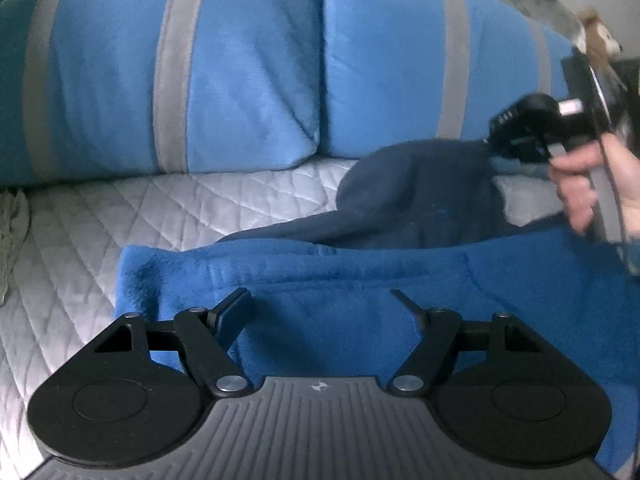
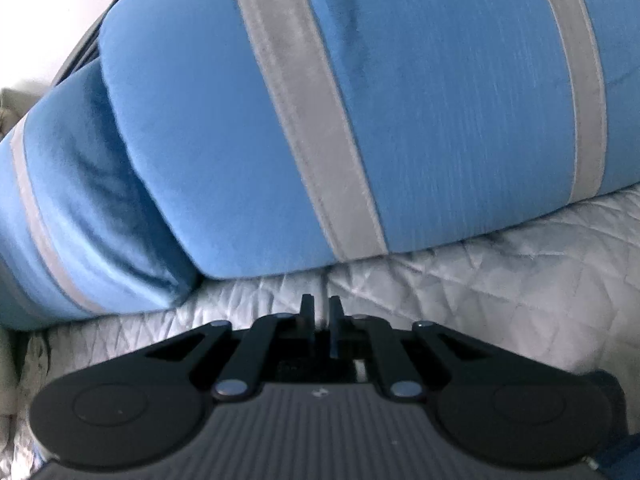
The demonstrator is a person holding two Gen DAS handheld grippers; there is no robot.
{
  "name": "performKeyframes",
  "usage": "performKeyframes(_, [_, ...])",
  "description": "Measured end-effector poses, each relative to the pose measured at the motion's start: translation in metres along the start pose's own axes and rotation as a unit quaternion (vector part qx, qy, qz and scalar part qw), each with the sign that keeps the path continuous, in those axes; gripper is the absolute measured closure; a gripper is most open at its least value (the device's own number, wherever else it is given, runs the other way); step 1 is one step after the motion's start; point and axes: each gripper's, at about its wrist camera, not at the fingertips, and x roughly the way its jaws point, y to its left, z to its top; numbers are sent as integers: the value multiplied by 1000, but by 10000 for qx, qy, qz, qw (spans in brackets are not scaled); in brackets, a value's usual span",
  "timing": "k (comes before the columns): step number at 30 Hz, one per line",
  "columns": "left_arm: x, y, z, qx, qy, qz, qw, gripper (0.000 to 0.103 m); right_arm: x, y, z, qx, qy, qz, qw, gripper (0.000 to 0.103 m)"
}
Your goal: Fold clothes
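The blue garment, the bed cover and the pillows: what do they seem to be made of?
The blue garment looks like fleece: matte, fuzzy nap. The bed cover seems a quilted, slightly shiny fabric, with stitched diamonds. The pillows look like soft velvety plush, perhaps velour, with grey bands.

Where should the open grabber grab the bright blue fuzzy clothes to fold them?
Probably the near left corner of the bright blue garment, coming in from the left over the grey quilt. That corner lies free and thick on the quilt, right ahead of the open left gripper, so one finger could slip under it.
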Motion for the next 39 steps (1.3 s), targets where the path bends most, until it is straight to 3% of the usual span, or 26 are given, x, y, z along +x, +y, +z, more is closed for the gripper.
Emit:
performKeyframes(1, [0, -2, 0, 65, 1, 12, 10000, 30, 1, -3, 1, 38, -76, -30, 10000, 68])
performKeyframes(2, [1, -3, 0, 112, 3, 27, 9999, 30, -1, -8, 3, 118, -127, -35, 9998, 57])
performKeyframes(4, [-1, -4, 0, 176, 2, 48, 9998, 30, -12, -13, 5, 263, -230, 80, 9994, 16])
performKeyframes(5, [-1, -4, 1, 181, 3, 50, 9998, 30, -19, -13, 6, 273, -269, 161, 9991, 13])
performKeyframes(7, [-1, -4, 1, 177, 2, 48, 9998, 30, -31, -11, 7, 229, -248, 315, 9989, 12])
performKeyframes(11, [-1, -3, 1, 199, -17, 56, 9998, 30, -53, 17, -2, -575, 165, 171, 9981, 13])
performKeyframes(13, [-1, -4, 1, 225, -22, 77, 9997, 30, -61, 34, -11, -1072, 323, -2, 9937, 13])
performKeyframes(16, [-2, -5, 1, 243, -41, 104, 9996, 30, -65, 58, -27, -1546, 589, 111, 9862, 14])
performKeyframes(19, [-4, -5, 1, 240, -48, 121, 9996, 30, -47, 68, -36, -1513, 779, 284, 9850, 14])
performKeyframes(24, [-4, -5, 0, 263, -60, 123, 9996, 30, 4, 65, -50, -1373, 768, -49, 9875, 13])
performKeyframes(28, [-2, -6, 0, 299, -44, 133, 9995, 30, 35, 55, -63, -1295, 821, -186, 9880, 6])
performKeyframes(30, [-1, -7, 1, 324, -31, 150, 9994, 30, 41, 54, -68, -1312, 793, -122, 9881, 1])
performKeyframes(35, [-3, -5, 1, 295, -51, 87, 9995, 30, 41, 60, -73, -1650, 823, -190, 9827, 1])
performKeyframes(39, [-15, 7, 10, 66, -229, -216, 9995, 30, 19, 66, -64, -1818, 934, -269, 9785, 0])
